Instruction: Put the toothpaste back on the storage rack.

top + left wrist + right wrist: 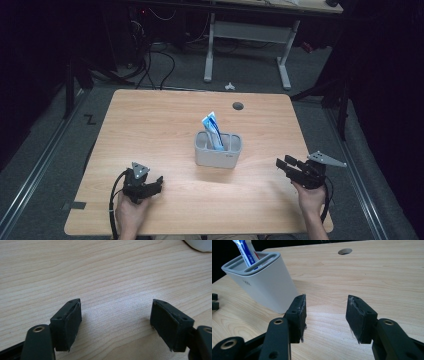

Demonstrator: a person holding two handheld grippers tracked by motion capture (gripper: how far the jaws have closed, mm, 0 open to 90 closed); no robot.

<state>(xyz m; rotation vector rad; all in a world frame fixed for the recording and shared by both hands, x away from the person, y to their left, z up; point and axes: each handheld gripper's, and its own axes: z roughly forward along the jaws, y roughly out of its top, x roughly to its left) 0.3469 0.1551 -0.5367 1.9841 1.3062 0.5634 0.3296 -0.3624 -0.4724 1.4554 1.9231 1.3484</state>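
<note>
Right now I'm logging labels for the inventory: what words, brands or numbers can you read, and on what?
White holder: a small grey mark on its side, too small to read.
Blue and white tube in the holder: red and blue print, too blurred to read.
Nothing else carries text.

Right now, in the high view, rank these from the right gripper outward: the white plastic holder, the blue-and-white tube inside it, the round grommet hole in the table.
From the right gripper:
1. White plastic holder, table centre, to its left.
2. Blue-and-white tube, standing in the holder's left side.
3. Round grommet hole, near the table's far edge.
</note>
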